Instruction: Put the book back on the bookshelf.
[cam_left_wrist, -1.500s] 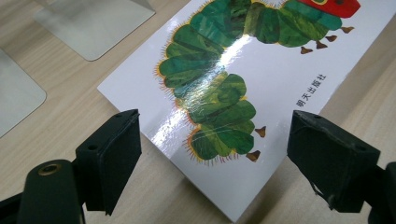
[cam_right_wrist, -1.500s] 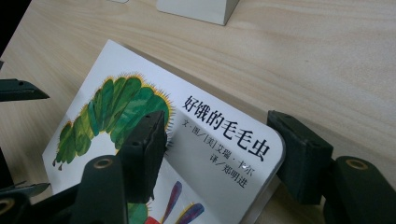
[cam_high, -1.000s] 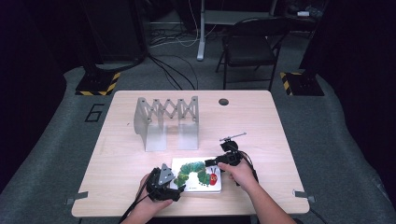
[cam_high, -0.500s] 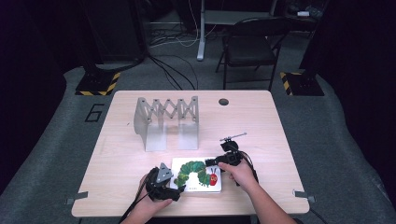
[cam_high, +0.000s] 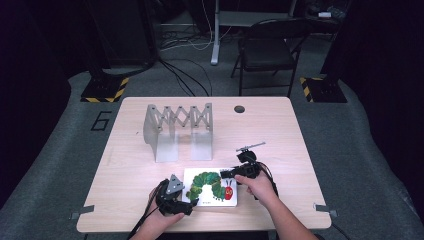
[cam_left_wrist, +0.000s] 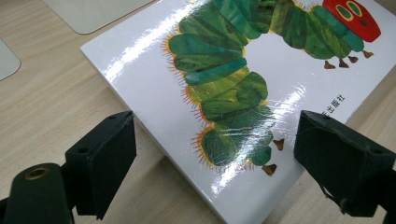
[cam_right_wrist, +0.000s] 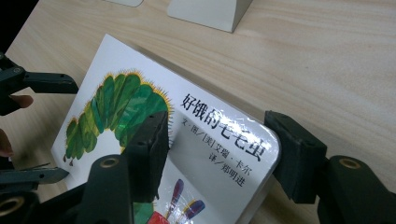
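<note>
A white picture book (cam_high: 210, 186) with a green caterpillar on its cover lies flat near the table's front edge. My left gripper (cam_high: 189, 202) stands at its near left corner. In the left gripper view the book's corner (cam_left_wrist: 224, 79) lies between the jaws of this open gripper (cam_left_wrist: 215, 140), with table showing beside the left pad. My right gripper (cam_high: 227, 175) is at the far right corner. Its jaws (cam_right_wrist: 219, 128) have just been closing, with the titled corner of the book (cam_right_wrist: 210, 140) between them. One pad (cam_right_wrist: 149, 144) is over the cover, the other at the edge.
A grey accordion-style rack (cam_high: 177, 131) stands upright behind the book, mid-table; its feet show in the gripper views (cam_left_wrist: 93, 11) (cam_right_wrist: 210, 11). A round cable hole (cam_high: 239, 109) is in the table's far part. A folding chair (cam_high: 270, 45) stands beyond the table.
Hardly anything differs in the high view: both hands stay at the book's corners and the book lies where it was.
</note>
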